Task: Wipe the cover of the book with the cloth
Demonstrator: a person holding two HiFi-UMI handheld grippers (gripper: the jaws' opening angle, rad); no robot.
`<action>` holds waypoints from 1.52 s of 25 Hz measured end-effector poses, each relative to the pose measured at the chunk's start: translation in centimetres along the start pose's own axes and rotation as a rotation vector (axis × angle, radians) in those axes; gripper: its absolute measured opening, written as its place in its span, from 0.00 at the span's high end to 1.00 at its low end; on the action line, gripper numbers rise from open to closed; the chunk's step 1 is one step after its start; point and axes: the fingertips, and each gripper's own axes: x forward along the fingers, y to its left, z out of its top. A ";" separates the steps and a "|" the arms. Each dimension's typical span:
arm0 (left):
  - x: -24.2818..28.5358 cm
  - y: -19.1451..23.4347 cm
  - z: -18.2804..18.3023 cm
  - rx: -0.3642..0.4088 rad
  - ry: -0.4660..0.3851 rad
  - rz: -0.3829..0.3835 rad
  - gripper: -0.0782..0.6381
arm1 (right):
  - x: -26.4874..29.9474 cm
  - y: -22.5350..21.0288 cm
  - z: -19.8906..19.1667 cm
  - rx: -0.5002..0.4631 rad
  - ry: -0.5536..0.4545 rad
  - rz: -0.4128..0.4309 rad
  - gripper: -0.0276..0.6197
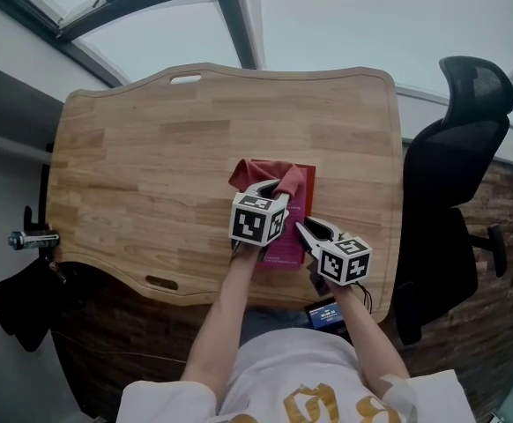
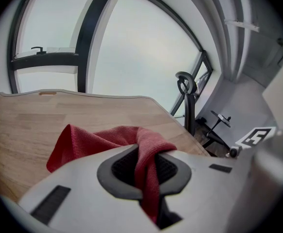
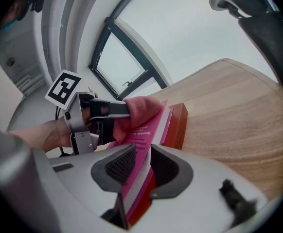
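Note:
A pink-covered book lies on the wooden table near its front edge. My right gripper is shut on the book's near edge; in the right gripper view the book sits between both pads with its pink cover tilted up. My left gripper is shut on a red cloth, which bunches over the book's far end. Seen from the left gripper view, the cloth runs down between the jaws of the left gripper. From the right gripper view, the cloth rests against the cover beside the left gripper.
A black office chair stands close to the table's right side. A black bag and a clamp hang at the table's left edge. A phone-like device sits below the front edge. Bare wood stretches left of and beyond the book.

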 end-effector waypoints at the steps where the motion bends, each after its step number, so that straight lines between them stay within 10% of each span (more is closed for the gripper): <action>1: 0.0 0.0 0.0 0.004 0.001 0.001 0.83 | 0.0 0.0 0.0 0.000 0.000 0.002 0.79; 38: -0.5 -1.3 -1.3 0.084 0.029 -0.016 0.83 | 0.0 -0.4 -0.2 0.294 -0.044 0.101 0.79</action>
